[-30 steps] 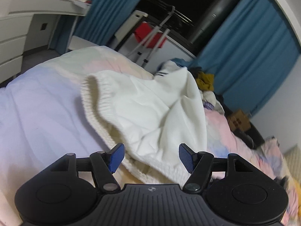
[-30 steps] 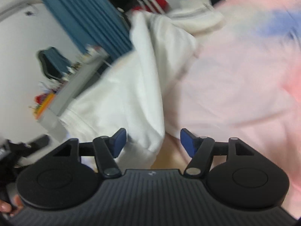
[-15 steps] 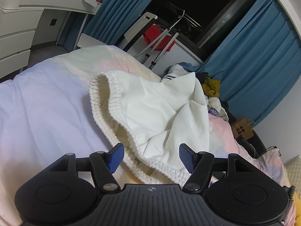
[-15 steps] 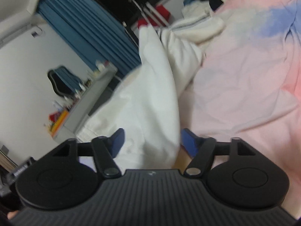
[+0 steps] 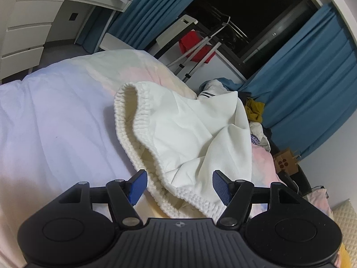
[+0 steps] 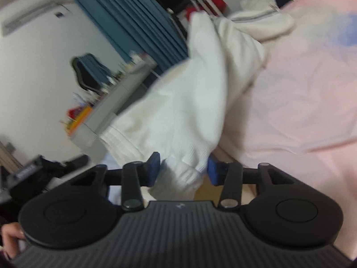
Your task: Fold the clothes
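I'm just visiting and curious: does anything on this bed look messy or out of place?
Yes. The white ribbed-hem garment lies crumpled and bunched on the pastel bedcover, not flat. More clothes sit heaped at the bed's far end.

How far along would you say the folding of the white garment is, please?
Early. Nothing looks folded: the white garment lies crumpled on the bed, its ribbed hem open. In hand: the right gripper has its jaws closed in on a ribbed edge of it; the left gripper is open with the hem between its jaws. Left: gripping with the left, spreading, then every fold.
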Tool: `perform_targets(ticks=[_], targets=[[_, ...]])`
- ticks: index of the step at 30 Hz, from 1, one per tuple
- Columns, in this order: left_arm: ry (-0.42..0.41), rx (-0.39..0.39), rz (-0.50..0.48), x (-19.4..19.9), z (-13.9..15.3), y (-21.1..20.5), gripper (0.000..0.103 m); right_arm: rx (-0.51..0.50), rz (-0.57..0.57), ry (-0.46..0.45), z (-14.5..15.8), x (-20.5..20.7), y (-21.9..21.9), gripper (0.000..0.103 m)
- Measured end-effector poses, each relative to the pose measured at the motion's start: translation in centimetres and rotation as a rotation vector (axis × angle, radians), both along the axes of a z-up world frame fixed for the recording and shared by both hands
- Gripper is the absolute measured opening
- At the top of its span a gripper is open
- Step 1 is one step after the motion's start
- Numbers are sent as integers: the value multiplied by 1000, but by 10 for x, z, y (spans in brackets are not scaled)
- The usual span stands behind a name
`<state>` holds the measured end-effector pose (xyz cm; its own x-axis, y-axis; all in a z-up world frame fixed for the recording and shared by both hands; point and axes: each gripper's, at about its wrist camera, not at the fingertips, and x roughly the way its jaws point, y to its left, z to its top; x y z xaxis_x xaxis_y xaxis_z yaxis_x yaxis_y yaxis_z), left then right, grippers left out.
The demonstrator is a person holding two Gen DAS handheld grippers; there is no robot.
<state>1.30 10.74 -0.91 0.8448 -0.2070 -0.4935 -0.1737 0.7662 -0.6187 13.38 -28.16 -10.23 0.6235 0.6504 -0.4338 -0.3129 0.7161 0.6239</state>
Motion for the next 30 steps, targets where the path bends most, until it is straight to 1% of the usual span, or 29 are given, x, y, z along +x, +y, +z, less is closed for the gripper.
perform_targets(ticks=[2, 5, 7, 9, 10, 12, 13, 15, 17, 18, 20, 22, 23, 25, 27, 30], targets=[[3, -7, 8, -1, 0, 2, 67, -20, -23, 51, -9, 7, -2, 40], [7, -20, 18, -1, 0, 6, 67, 7, -40, 79, -16, 6, -12, 36], [8, -40, 32, -3, -1, 9, 69, 23, -56, 46, -7, 0, -16, 32], [10, -61, 48, -4, -2, 14, 75, 54, -76, 0, 7, -7, -20, 30], [13, -78, 63, -4, -4, 17, 79, 51, -80, -5, 11, -9, -21, 30], [15, -116, 108, -3, -7, 27, 79, -5, -84, 33, 5, -6, -22, 29], [18, -132, 137, -2, -9, 32, 79, -45, -85, 69, -2, -3, -21, 28], [35, -153, 205, 5, -14, 43, 79, -75, -105, 126, -18, 3, -25, 28], [46, -227, 225, 16, -22, 54, 79, -49, -111, 149, -22, 6, -30, 28], [52, -264, 235, 22, -26, 59, 79, -46, -108, 140, -19, 5, -30, 28], [52, -331, 230, 34, -32, 66, 78, -50, -99, 117, -13, 1, -27, 28], [33, -371, 211, 44, -35, 68, 78, -58, -91, 101, -10, -1, -23, 28], [24, -380, 202, 48, -35, 67, 81, -61, -88, 98, -9, -2, -22, 28], [17, -383, 195, 53, -37, 65, 82, -43, -90, 107, -11, -1, -24, 28], [10, -385, 189, 58, -38, 62, 75, -26, -91, 117, -13, 0, -26, 28], [-21, -417, 178, 56, -37, 61, 75, -28, -92, 113, -13, 0, -25, 28]])
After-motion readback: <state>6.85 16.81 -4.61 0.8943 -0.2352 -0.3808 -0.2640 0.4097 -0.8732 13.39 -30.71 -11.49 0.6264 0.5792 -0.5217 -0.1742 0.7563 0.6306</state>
